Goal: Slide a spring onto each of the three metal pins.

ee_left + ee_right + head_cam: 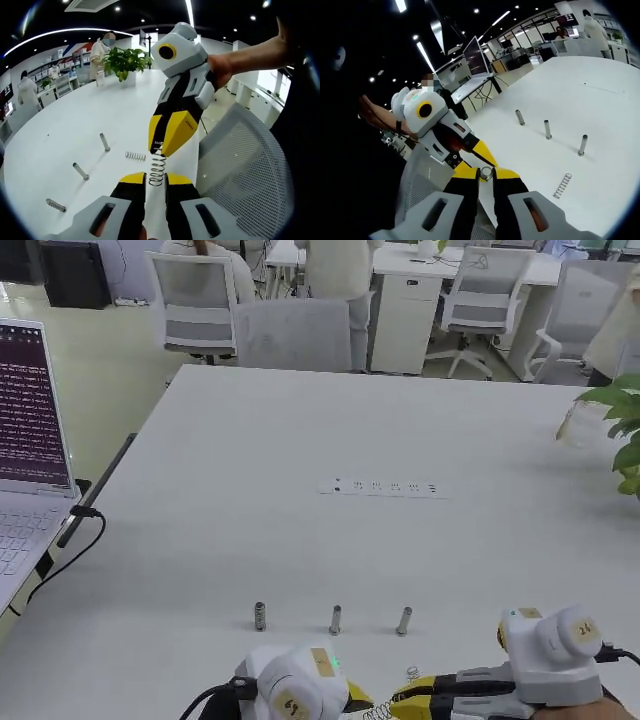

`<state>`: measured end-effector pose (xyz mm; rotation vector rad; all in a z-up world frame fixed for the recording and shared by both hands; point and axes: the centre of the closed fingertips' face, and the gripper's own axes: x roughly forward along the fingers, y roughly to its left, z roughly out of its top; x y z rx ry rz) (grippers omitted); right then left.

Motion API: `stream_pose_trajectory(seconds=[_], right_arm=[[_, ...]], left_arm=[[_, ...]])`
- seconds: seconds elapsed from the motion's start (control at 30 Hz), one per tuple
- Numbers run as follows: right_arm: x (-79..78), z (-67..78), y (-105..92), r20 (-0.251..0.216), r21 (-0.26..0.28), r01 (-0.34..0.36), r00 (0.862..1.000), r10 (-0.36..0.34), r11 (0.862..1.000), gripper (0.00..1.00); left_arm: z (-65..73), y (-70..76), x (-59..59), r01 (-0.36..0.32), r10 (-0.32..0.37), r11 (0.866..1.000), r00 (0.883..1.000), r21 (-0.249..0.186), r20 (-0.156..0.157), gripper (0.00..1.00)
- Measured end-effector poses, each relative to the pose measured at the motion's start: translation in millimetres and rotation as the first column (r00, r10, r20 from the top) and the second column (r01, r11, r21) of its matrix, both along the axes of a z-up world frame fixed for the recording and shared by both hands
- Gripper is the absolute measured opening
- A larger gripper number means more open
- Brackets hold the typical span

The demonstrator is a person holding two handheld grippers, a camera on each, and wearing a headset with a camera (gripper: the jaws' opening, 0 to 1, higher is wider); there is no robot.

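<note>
Three metal pins stand in a row on the white table (300,440): the left pin (260,616) wears a spring, while the middle pin (335,619) and right pin (404,620) are bare. A loose spring (412,673) lies flat near the right pin. Another spring (157,169) is held in the air between both grippers at the near table edge. My left gripper (156,179) is shut on its lower end and my right gripper (161,146) pinches its upper end. In the right gripper view that spring (486,173) shows end-on between my right gripper (486,176) jaws, facing the left gripper (479,160).
An open laptop (25,440) with a cable sits at the table's left edge. A power strip (385,486) lies mid-table, and a potted plant (620,430) stands at the right. A mesh chair (245,165) is beside the near edge, and office chairs and people are beyond the table.
</note>
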<state>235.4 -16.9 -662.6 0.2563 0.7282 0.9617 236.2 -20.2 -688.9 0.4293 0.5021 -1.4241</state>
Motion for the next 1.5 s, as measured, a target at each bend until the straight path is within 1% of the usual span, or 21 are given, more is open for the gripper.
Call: stream_pose_trajectory(seconds=[0.13,0.3,0.43,0.5,0.63,0.73,0.77,0.83,0.9,0.93,1.0,1.1,1.17,1.2,1.23,1.3,1.33,1.4,1.43,1.47,1.5], right_arm=[[-0.5,2.0,0.3,0.005,0.002,0.0,1.0,0.0,1.0,0.08],[-1.2,4.4,-0.6,0.015,-0.014,-0.009,1.0,0.009,1.0,0.08],[-0.8,6.1,-1.1,0.032,-0.031,-0.018,0.999,0.019,0.999,0.08],[-0.5,7.1,-1.3,0.052,-0.062,-0.04,0.998,0.043,0.997,0.08],[-1.3,8.0,-3.0,0.078,-0.136,-0.094,0.991,0.105,0.986,0.09],[-0.3,14.8,-2.4,0.094,-0.165,-0.115,0.987,0.132,0.979,0.12],[-0.7,18.7,-1.9,0.103,-0.176,-0.137,0.982,0.157,0.975,0.13],[-0.1,22.2,-3.6,0.116,-0.21,-0.165,0.975,0.192,0.964,0.15],[-2.2,24.5,-6.0,0.116,-0.251,-0.212,0.962,0.247,0.944,0.16],[-3.1,26.2,-7.4,0.117,-0.279,-0.235,0.954,0.276,0.931,0.16],[-5.2,29.3,-9.3,0.114,-0.31,-0.269,0.942,0.316,0.912,0.17],[-7.2,34.6,-12.6,0.112,-0.354,-0.31,0.923,0.369,0.882,0.17],[-9.3,37.9,-15.2,0.107,-0.387,-0.34,0.906,0.409,0.857,0.16],[-9.9,39.4,-17.2,0.104,-0.409,-0.353,0.898,0.427,0.842,0.16],[-9.5,40.6,-18.6,0.104,-0.425,-0.358,0.893,0.437,0.832,0.16],[-10.5,45.1,-20.0,0.102,-0.442,-0.375,0.881,0.461,0.815,0.16],[-10.1,47.0,-20.7,0.103,-0.446,-0.376,0.88,0.464,0.812,0.15],[-9.2,51.3,-23.0,0.106,-0.46,-0.384,0.871,0.48,0.8,0.15],[-8.5,52.5,-25.0,0.106,-0.473,-0.39,0.865,0.491,0.79,0.14],[-7.2,52.9,-26.2,0.108,-0.483,-0.389,0.862,0.495,0.784,0.14],[-6.9,53.7,-27.9,0.107,-0.496,-0.396,0.855,0.507,0.773,0.13]], left_arm=[[-0.4,-3.3,-1.8,0.013,-0.013,1.0,1.0,0.003,0.01,0.03],[1.2,-5.2,-3.1,0.028,-0.028,1.0,1.0,0.0,0.01,0.03],[2.4,-6.5,-3.1,0.035,-0.035,0.999,0.999,-0.005,0.019,0.02],[3.2,-7.1,-3.2,0.038,-0.038,0.999,0.999,-0.009,0.019,0.02],[7.8,-9.9,-4.0,0.046,-0.045,0.999,0.999,-0.024,0.018,0.02],[12.7,-13.6,-4.9,0.055,-0.054,0.998,0.998,-0.039,0.016,0.02],[13.9,-14.6,-5.6,0.059,-0.058,0.997,0.998,-0.043,0.018,0.02],[17.6,-18.2,-6.7,0.067,-0.066,0.996,0.998,-0.058,0.015,0.02],[20.0,-21.6,-6.9,0.072,-0.071,0.995,0.997,-0.067,0.017,0.02],[21.3,-22.9,-7.0,0.074,-0.073,0.995,0.997,-0.072,0.016,0.02],[26.7,-26.4,-7.5,0.075,-0.075,0.993,0.997,-0.091,0.008,0.02],[34.5,-30.8,-8.4,0.089,-0.088,0.99,0.996,-0.11,0.014,0.02],[39.6,-33.2,-8.5,0.094,-0.094,0.987,0.996,-0.128,0.012,0.02],[43.9,-35.2,-8.4,0.093,-0.094,0.985,0.996,-0.146,0.001,0.02],[47.0,-36.3,-7.6,0.089,-0.091,0.983,0.996,-0.158,-0.004,0.02],[54.7,-39.4,-7.9,0.093,-0.096,0.979,0.995,-0.181,-0.007,0.02],[56.2,-40.3,-7.8,0.094,-0.097,0.979,0.995,-0.183,-0.003,0.02],[60.7,-43.8,-8.5,0.105,-0.106,0.976,0.994,-0.193,0.004,0.02],[62.2,-45.6,-8.0,0.108,-0.109,0.974,0.994,-0.198,0.006,0.02],[62.7,-46.5,-7.3,0.111,-0.111,0.974,0.994,-0.198,0.01,0.02],[63.7,-47.2,-6.8,0.114,-0.114,0.973,0.993,-0.2,0.012,0.02]])
